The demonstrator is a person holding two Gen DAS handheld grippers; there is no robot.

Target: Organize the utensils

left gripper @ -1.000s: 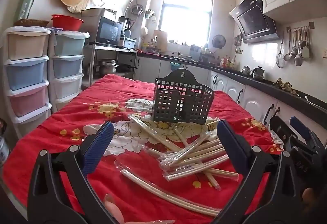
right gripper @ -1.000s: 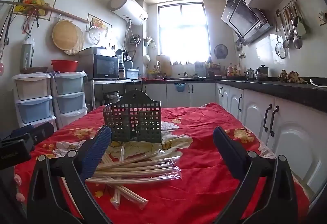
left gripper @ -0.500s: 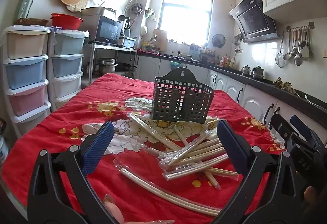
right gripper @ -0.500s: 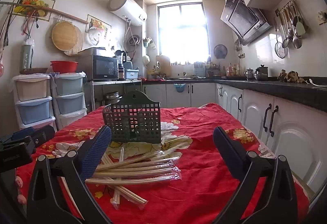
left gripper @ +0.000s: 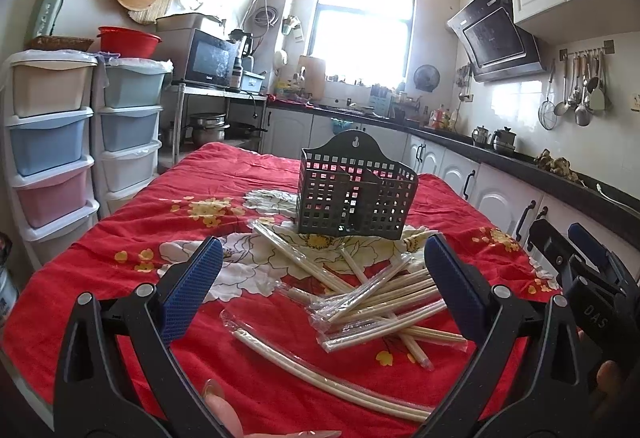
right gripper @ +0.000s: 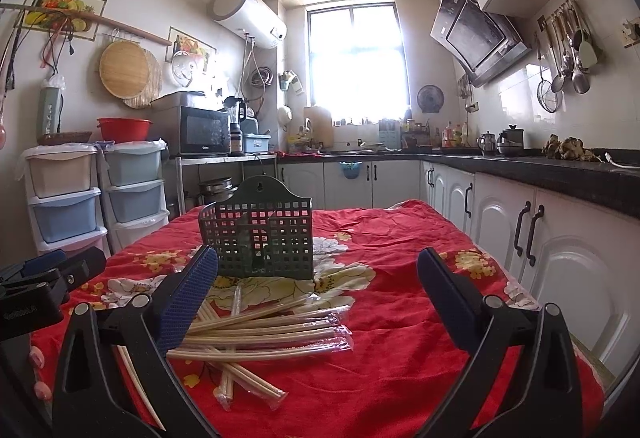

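A dark perforated utensil basket (left gripper: 354, 192) stands upright in the middle of the red flowered tablecloth (left gripper: 168, 226); it also shows in the right wrist view (right gripper: 260, 238). Several plastic-wrapped chopstick pairs (left gripper: 380, 302) lie in a loose pile in front of it, also in the right wrist view (right gripper: 264, 330). One longer wrapped pair (left gripper: 320, 374) lies nearest me. My left gripper (left gripper: 324, 290) is open and empty, held above the pile. My right gripper (right gripper: 316, 298) is open and empty, right of the pile.
Stacked plastic drawers (left gripper: 52, 142) stand left of the table. White cabinets and a dark counter (right gripper: 560, 174) run along the right. My right gripper's body (left gripper: 592, 302) sits at the table's right edge; my left gripper's body (right gripper: 44, 290) is at the left.
Almost nothing has changed. Both grippers stay open and nearly still; the views shift only slightly.
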